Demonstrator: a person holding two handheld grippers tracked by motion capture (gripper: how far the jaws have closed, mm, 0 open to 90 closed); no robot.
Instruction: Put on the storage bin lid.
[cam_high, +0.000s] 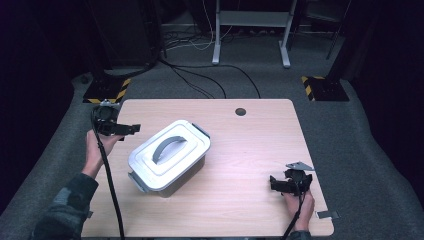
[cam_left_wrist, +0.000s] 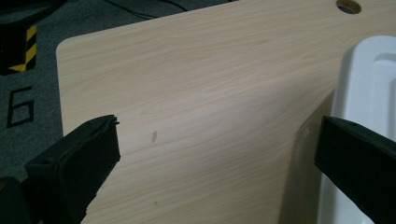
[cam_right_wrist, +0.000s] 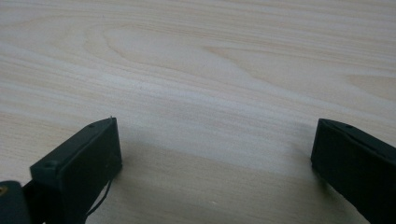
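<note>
— What's the box like?
— A white lidded container (cam_high: 170, 157) with a grey arched handle (cam_high: 167, 145) lying flat on its lid and grey clasps at both ends.
— Closed?
— Yes, lid on. It sits upright, turned diagonally, on the left half of the counter (cam_high: 240, 150).

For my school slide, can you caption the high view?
Left tongs open beside a lidded white box; right tongs rest apart on the wooden table.
</note>
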